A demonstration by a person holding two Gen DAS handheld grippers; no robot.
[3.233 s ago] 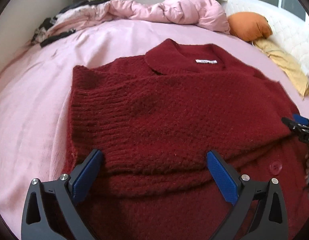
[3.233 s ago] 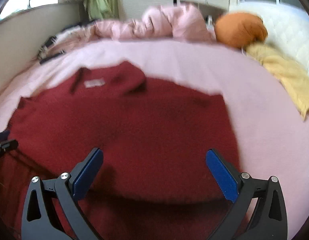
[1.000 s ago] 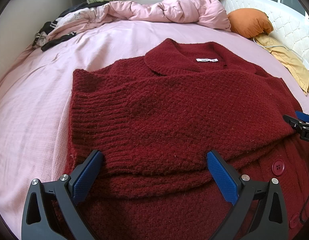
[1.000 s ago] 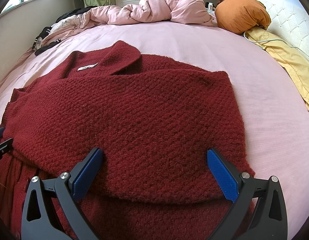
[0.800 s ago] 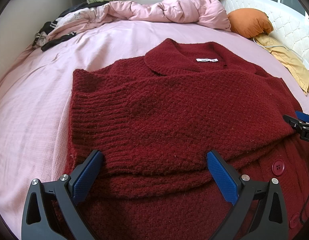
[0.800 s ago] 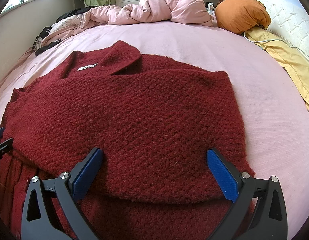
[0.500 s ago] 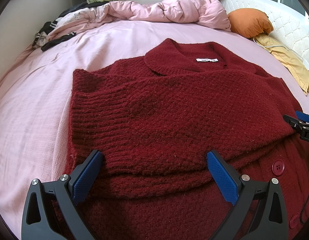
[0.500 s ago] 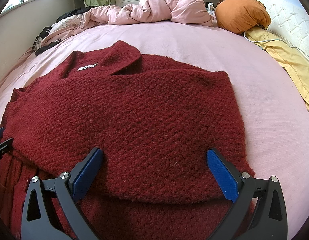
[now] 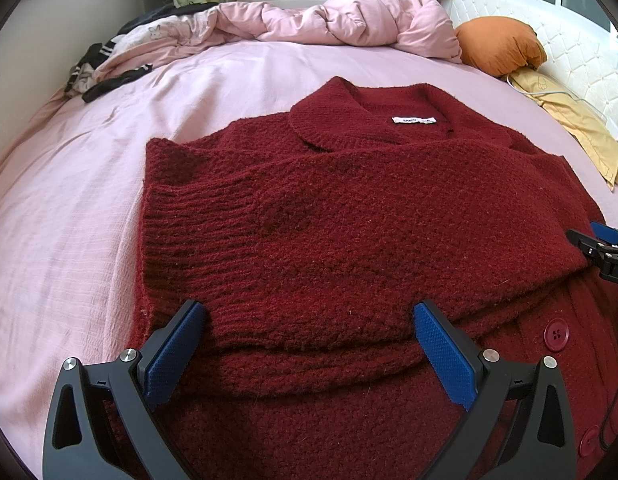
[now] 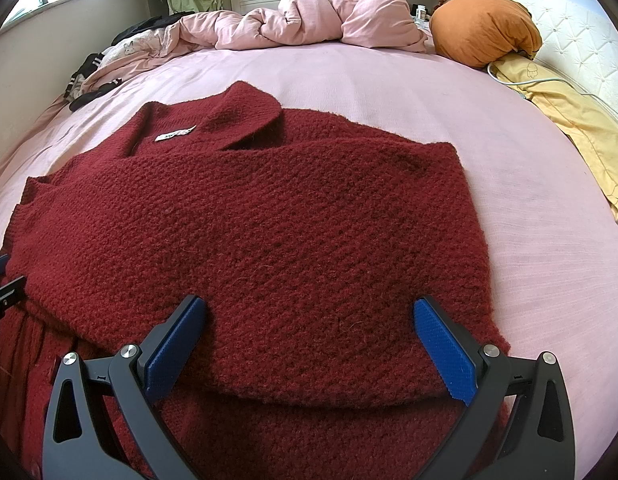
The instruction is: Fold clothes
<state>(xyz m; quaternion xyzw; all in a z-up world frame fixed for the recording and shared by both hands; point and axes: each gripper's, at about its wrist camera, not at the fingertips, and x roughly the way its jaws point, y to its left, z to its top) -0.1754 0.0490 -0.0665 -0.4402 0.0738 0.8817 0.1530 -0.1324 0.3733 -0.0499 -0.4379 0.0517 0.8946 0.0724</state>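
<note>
Both the left gripper [image 9: 307,344] and the right gripper [image 10: 309,340] hung spread wide and empty over the near hem of the red cardigan [image 9: 349,220], which lay flat, sleeves folded across, on the pink bedsheet [image 9: 69,208]; beyond, a rumpled pink duvet [image 10: 309,16]

A cardigan [image 9: 349,216] is spread on the bed sheet [image 9: 69,208], collar [image 9: 333,124] away from the cameras, with a sleeve [image 10: 269,216] laid across its front. Behind it a duvet [image 9: 349,16] is bunched; to the right a cushion [image 9: 497,44] is set above a pillow [image 9: 577,128].
</note>
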